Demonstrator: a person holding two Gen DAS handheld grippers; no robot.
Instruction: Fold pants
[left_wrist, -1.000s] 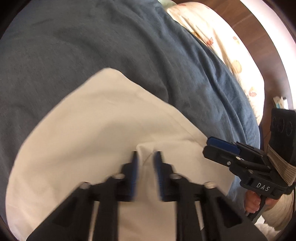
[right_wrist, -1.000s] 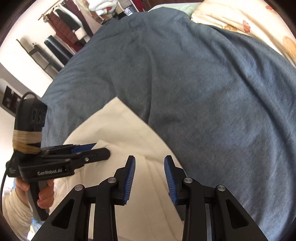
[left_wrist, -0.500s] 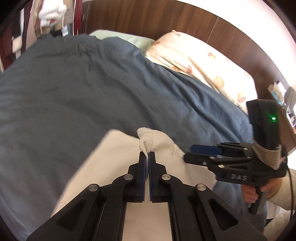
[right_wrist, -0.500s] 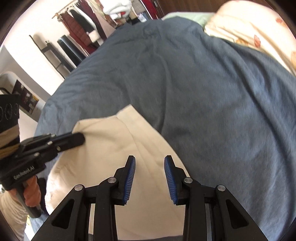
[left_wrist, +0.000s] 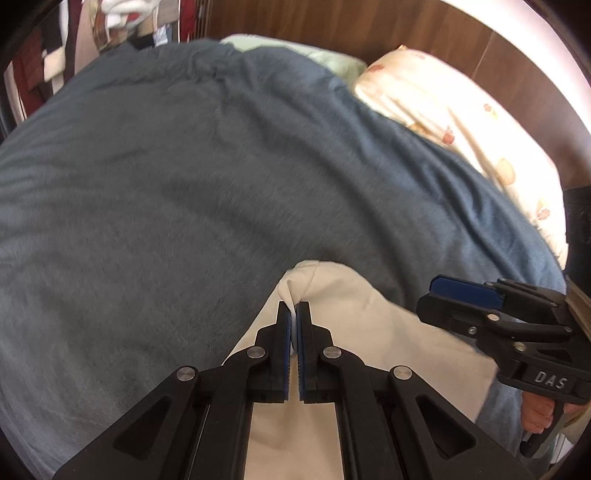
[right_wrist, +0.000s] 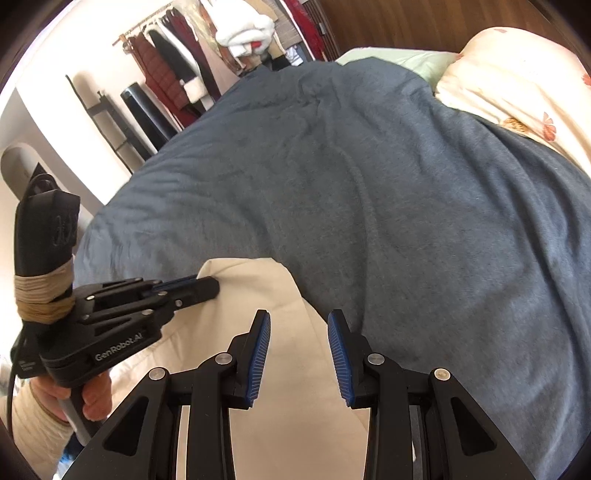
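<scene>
Cream pants (left_wrist: 354, 332) lie on a blue-grey duvet (left_wrist: 184, 184). My left gripper (left_wrist: 294, 310) is shut on a pinched fold of the pants' far edge and holds it lifted off the bed. In the right wrist view the same gripper (right_wrist: 207, 286) grips the cream cloth (right_wrist: 280, 369) at the left. My right gripper (right_wrist: 299, 325) is open and empty, hovering above the pants near their right edge. It also shows in the left wrist view (left_wrist: 439, 295) at the right.
A cream flowered pillow (left_wrist: 461, 110) and a pale green pillow (left_wrist: 325, 55) lie at the wooden headboard (left_wrist: 332, 22). A clothes rack with hanging garments (right_wrist: 177, 66) stands beyond the bed's far left side. The duvet (right_wrist: 406, 203) spreads wide ahead.
My left gripper closed on the pants' edge and has lifted and carried it forward over the bed. The right gripper stayed open and rose with it.
</scene>
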